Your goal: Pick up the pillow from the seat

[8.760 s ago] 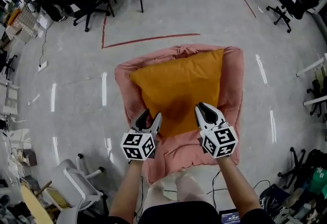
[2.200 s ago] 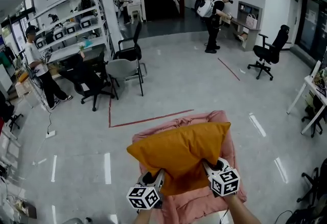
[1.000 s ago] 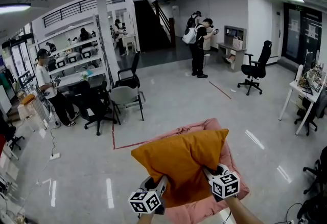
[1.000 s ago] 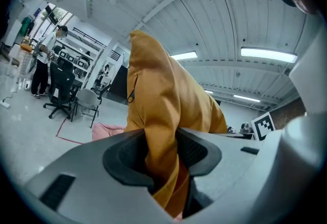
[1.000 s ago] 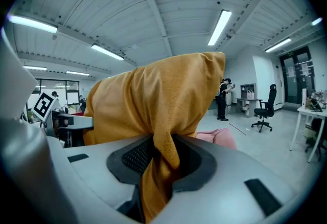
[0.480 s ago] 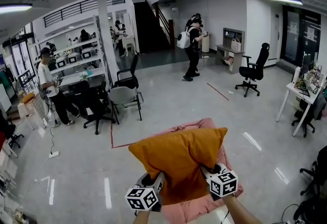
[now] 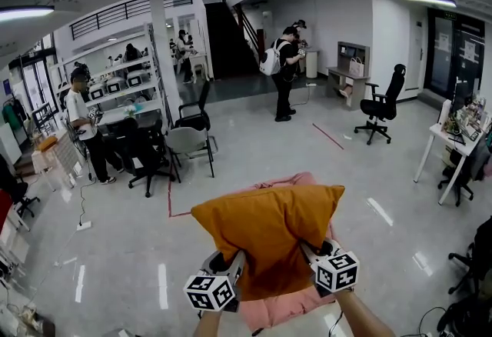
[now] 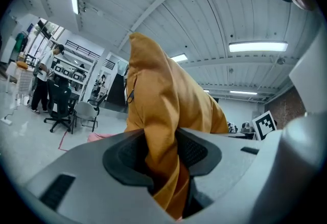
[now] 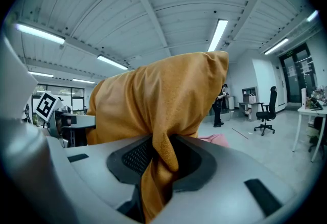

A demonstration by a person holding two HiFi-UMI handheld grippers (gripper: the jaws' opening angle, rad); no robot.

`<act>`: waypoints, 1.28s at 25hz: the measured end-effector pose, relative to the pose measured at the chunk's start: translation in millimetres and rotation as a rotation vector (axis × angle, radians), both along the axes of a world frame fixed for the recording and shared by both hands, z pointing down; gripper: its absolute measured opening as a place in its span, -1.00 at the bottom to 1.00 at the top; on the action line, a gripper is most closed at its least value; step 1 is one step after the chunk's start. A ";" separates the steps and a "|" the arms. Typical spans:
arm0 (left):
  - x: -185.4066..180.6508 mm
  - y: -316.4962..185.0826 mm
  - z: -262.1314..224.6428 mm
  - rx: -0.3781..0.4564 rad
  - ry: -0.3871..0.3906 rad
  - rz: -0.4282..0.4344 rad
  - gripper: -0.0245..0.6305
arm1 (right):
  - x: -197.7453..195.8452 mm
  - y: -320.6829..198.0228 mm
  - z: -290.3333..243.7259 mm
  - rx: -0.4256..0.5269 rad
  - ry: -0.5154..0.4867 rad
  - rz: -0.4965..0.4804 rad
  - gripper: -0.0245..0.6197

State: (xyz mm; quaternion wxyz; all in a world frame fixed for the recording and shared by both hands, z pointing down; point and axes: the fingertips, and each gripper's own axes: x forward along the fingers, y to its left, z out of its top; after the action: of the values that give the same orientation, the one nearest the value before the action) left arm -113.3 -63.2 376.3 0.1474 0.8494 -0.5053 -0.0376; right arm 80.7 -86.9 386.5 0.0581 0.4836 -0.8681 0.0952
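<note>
The orange pillow (image 7: 269, 228) is held above the pink seat (image 7: 280, 311), seemingly apart from it, its long axis lying across from one gripper to the other, so neither hand is nearer. A fold of its soft woven cloth is pinched at each lower near corner by the narrowly parted fingers of the left gripper (image 7: 227, 265) and the right gripper (image 7: 310, 251), and the plump, sagging body is seen rising beyond them.
</note>
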 end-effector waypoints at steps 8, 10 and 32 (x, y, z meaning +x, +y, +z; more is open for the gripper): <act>29.7 34.9 -8.1 0.018 0.012 -0.008 -0.44 | 29.6 32.6 -10.9 0.029 -0.007 -0.007 -0.56; 35.5 43.8 -10.1 0.024 0.018 -0.015 -0.44 | 35.6 40.3 -14.8 0.040 -0.007 -0.012 -0.56; 62.6 112.0 -29.3 0.053 0.008 -0.041 -0.44 | 62.4 103.5 -32.3 0.090 -0.032 -0.040 -0.56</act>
State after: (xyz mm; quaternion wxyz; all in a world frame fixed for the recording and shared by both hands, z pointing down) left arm -50.7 48.8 347.0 0.1261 0.8424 -0.5208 -0.0571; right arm 143.2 16.6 354.2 0.0243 0.4668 -0.8818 0.0627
